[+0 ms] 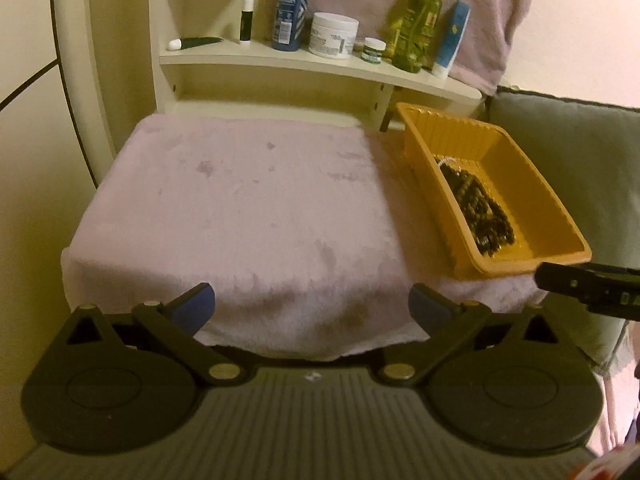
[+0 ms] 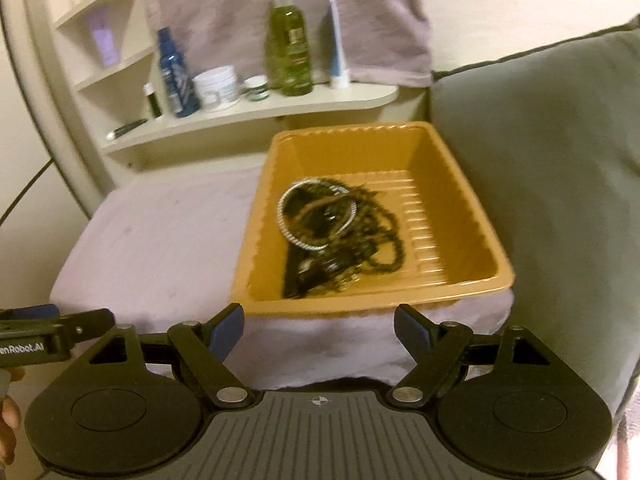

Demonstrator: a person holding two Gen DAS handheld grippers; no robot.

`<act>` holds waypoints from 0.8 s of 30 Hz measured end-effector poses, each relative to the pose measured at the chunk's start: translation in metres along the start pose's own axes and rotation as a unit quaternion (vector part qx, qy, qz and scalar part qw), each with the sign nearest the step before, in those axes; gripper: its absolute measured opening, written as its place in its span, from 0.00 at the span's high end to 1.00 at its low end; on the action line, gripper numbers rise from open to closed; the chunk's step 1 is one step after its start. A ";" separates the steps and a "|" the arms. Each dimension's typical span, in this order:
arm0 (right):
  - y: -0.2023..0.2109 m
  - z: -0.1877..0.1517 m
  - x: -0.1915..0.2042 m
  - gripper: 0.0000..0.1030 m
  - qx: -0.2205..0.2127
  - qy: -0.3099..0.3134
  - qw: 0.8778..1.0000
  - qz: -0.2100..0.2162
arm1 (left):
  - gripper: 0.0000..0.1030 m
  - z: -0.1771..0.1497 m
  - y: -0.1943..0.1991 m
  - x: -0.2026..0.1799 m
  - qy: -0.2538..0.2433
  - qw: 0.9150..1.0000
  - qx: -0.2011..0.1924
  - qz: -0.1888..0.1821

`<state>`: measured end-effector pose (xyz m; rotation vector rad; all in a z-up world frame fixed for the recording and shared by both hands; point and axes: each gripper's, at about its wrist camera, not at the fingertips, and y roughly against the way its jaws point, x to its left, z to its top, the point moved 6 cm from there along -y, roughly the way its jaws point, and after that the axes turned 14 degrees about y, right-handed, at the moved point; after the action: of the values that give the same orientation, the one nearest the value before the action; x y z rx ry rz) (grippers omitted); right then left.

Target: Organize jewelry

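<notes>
An orange plastic tray (image 2: 460,208) sits on a pink towel (image 1: 240,200) at its right side. It holds a pile of dark beaded necklaces (image 2: 360,240) and a silver bangle (image 2: 286,224). In the left wrist view the tray (image 1: 528,184) is at the right with the dark beads (image 1: 480,208) inside. My left gripper (image 1: 312,308) is open and empty, held before the towel's front edge. My right gripper (image 2: 318,330) is open and empty, just in front of the tray's near rim. The right gripper's body (image 1: 588,286) shows at the right of the left wrist view.
A cream shelf (image 1: 320,62) behind the towel carries a blue bottle (image 1: 290,4), a white jar (image 1: 334,34), a green bottle (image 1: 416,28) and a blue-white tube (image 1: 452,40). A grey cushion (image 2: 540,160) stands right of the tray. A pink cloth (image 2: 300,12) hangs behind.
</notes>
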<state>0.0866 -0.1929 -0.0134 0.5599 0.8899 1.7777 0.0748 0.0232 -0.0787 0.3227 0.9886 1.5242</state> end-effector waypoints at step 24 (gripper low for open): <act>0.002 -0.011 0.022 0.21 0.021 0.027 0.999 0.033 | 0.00 -0.015 0.015 -0.007 -0.003 0.999 -0.007 0.043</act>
<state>0.0688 -0.1760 -0.0195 0.5767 0.9571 1.8435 0.0559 0.0121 -0.0740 0.3648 0.9701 1.6063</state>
